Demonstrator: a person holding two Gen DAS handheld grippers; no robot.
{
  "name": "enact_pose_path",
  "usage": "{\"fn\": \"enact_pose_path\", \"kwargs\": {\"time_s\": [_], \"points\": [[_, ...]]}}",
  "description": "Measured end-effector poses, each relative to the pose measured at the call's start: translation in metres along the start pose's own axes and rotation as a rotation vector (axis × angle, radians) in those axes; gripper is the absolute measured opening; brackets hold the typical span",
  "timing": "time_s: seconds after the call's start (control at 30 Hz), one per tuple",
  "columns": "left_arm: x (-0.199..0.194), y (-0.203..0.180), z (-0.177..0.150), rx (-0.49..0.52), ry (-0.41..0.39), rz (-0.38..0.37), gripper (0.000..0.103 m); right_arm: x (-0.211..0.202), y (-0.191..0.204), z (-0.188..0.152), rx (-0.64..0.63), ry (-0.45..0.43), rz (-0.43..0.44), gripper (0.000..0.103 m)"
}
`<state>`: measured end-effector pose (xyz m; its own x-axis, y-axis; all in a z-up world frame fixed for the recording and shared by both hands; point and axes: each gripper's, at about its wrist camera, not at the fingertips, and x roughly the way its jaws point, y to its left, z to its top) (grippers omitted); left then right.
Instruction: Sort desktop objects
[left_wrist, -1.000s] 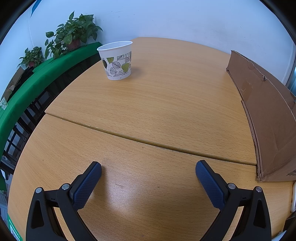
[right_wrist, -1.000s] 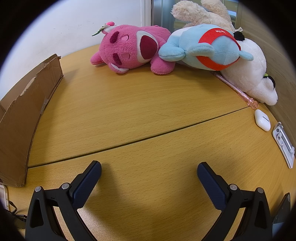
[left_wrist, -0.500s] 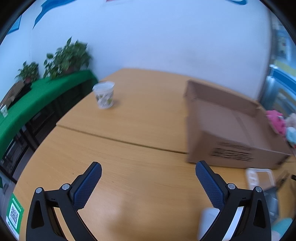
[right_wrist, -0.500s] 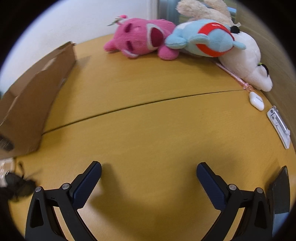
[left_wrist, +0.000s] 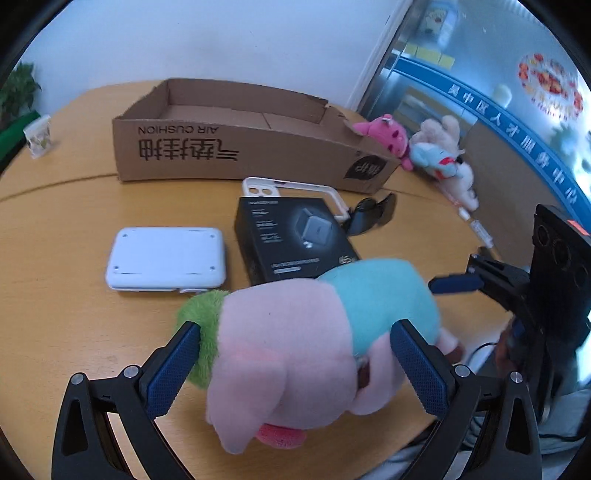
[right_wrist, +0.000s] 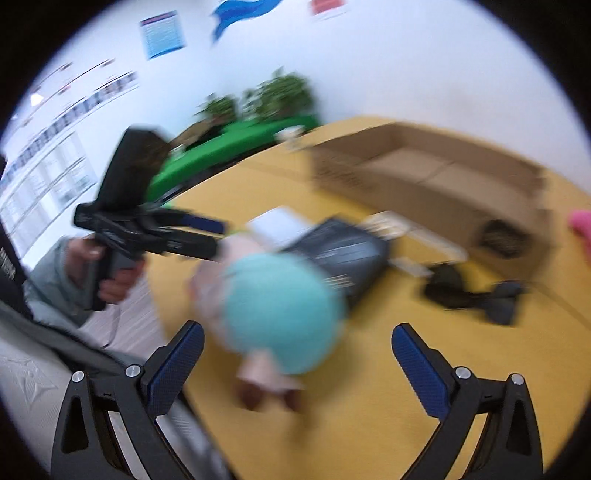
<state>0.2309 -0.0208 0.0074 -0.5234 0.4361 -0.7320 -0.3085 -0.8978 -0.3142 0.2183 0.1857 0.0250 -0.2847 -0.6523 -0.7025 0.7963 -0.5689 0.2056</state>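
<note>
A pink plush pig (left_wrist: 288, 332) in a teal shirt with a green collar lies at the table's near edge. My left gripper (left_wrist: 295, 365) is open with its fingers on either side of the pig's head. My right gripper (right_wrist: 295, 365) is open and empty, facing the pig's teal back (right_wrist: 280, 310) from the other side; it also shows at the right of the left wrist view (left_wrist: 458, 282). Behind the pig lie a black product box (left_wrist: 295, 236), a white flat case (left_wrist: 166, 258), a white phone case (left_wrist: 291, 186) and black sunglasses (left_wrist: 373, 218). An open cardboard box (left_wrist: 240, 147) stands farther back.
Several plush toys (left_wrist: 424, 151) lie at the back right beside the cardboard box. A paper cup (left_wrist: 37, 136) stands far left. A pink pen and a white item (left_wrist: 476, 225) lie along the right edge. The right wrist view is motion-blurred.
Both grippers have swung round and back from the far table to the near edge. The left now straddles the plush pig; the right faces it from the opposite side. Both stay open.
</note>
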Motion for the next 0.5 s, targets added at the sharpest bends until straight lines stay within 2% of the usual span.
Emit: {"fn": "enact_pose_path", "kwargs": {"time_s": [0.03,0.13,0.17,0.23,0.3,0.37,0.4,0.5], "points": [[-0.001,0.000,-0.002,-0.005,-0.009,-0.013,0.103,0.011,0.007,0.000,-0.018,0.017,-0.010,0.102],[0.003,0.002,-0.002,-0.028,-0.006,-0.032,0.103,0.032,0.012,0.002,-0.053,0.027,-0.161,0.101],[0.004,0.003,-0.001,-0.030,-0.006,-0.038,0.103,0.032,0.007,0.002,-0.031,0.029,-0.171,0.095],[0.005,0.005,0.000,-0.035,0.000,-0.045,0.103,0.022,-0.013,0.002,0.056,0.018,-0.190,0.092],[0.006,0.011,0.002,-0.043,0.024,-0.020,0.103,0.010,-0.030,-0.004,0.113,0.011,-0.153,0.092],[0.002,0.021,0.002,-0.070,0.040,-0.012,0.103,0.000,-0.027,-0.011,0.111,0.006,-0.153,0.092],[-0.002,0.029,0.002,-0.100,0.038,-0.027,0.103,-0.003,-0.022,-0.013,0.096,0.002,-0.152,0.093],[-0.007,0.052,-0.002,-0.218,0.024,-0.146,0.103,0.010,-0.016,-0.004,0.064,-0.010,-0.093,0.094]]}}
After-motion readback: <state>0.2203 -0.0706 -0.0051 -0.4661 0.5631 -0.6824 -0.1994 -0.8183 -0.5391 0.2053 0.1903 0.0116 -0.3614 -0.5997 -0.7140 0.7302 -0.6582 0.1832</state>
